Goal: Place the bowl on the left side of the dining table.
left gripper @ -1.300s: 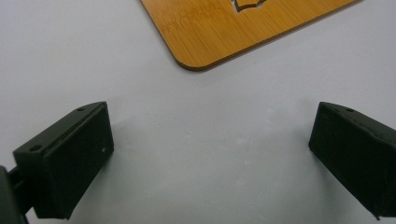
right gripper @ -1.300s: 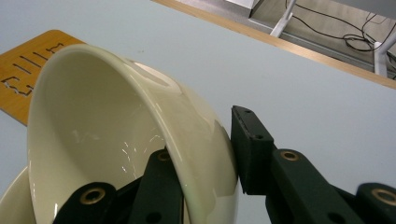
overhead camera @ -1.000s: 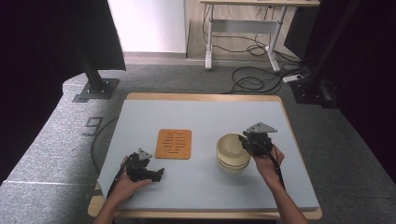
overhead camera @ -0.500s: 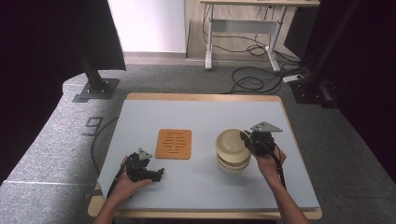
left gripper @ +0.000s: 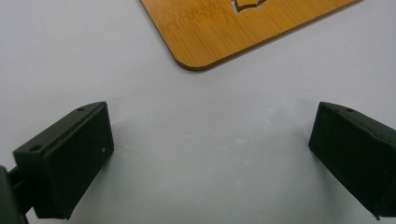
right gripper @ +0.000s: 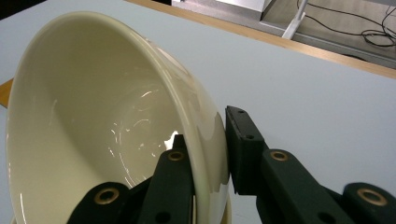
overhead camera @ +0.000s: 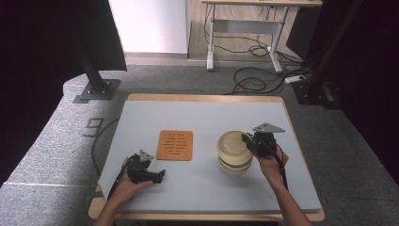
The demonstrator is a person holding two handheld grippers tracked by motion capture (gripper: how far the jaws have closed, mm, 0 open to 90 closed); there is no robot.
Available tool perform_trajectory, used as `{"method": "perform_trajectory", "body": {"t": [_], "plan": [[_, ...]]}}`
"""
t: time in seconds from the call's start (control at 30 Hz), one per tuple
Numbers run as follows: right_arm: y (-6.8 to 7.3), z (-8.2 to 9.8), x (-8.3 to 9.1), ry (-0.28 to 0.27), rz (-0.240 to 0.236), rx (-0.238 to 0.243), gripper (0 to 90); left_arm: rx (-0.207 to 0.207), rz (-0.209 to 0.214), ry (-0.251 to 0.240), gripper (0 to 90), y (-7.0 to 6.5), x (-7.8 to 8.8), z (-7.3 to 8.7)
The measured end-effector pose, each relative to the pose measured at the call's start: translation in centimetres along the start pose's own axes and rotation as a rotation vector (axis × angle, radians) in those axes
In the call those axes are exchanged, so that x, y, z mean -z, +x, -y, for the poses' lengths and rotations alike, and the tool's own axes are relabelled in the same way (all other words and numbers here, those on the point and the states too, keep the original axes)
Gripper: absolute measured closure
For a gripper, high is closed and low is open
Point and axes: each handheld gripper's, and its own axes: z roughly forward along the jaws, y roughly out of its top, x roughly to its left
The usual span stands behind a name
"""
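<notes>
- Left claw [overhead camera: 160,176] sits low on the counter [overhead camera: 202,113], near the front edge, w/ a hand [overhead camera: 123,188] on it. Its two black jaws are wide apart, nothing btwn them.
- In the left gripper view, just bare counter lies btwn the jaws. A corner of the wood mat [left gripper: 224,32] is a bit ahead of them, not touching.
- Right claw [overhead camera: 245,140] is on the right side, held by the other hand [overhead camera: 269,165]. Its jaws have just been closing, and now they pinch the rim of the top bowl [overhead camera: 231,143].
- In the right gripper view, one jaw is inside the bowl [right gripper: 107,121] and one is outside, wall squeezed btwn them. The bowl is tipped up on its side there.
- That bowl sits on a stack of cream bowls [overhead camera: 235,165], right of the middle of the counter.
- The wood mat [overhead camera: 175,145] lies flat left of the stack, apart from it.
- Far off: gray floor, cables [overhead camera: 254,80], a desk frame [overhead camera: 244,28].
</notes>
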Motion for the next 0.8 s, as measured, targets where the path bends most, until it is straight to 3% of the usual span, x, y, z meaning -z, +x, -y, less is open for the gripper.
{"method": "perform_trajectory", "body": {"t": [0.8], "plan": [[-0.2,-0.5,1.2,-0.056,-0.031,-0.023,79.8,0.000,-0.001,-0.001,0.0,0.0,0.0,0.0]]}}
